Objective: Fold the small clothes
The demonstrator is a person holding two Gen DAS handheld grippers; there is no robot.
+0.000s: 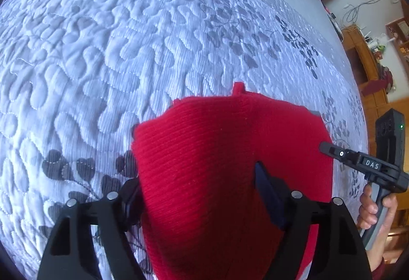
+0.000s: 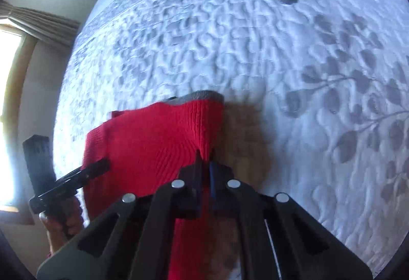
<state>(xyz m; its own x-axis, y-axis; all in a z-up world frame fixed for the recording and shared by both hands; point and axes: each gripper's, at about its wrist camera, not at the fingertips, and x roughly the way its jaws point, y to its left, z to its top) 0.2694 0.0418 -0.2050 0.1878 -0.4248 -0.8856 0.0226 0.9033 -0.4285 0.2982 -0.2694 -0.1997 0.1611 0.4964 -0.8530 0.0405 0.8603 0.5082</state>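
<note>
The left gripper [image 1: 196, 177] is standing wide over the red knit garment [image 1: 217, 152]; only the right-wrist view is showing the right gripper [image 2: 204, 154] pinching its edge.

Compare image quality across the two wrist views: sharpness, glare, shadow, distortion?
Left wrist view: quilted bedspread stitching crisp, red knit garment ribs clear, lighting even, strong fisheye bulge with dark corners. Right wrist view: bedspread softer, slightly smeared; window at the left edge blown out and washing haze over that side; a shadow lies on the quilt right of the garment; same fisheye curvature.
</note>
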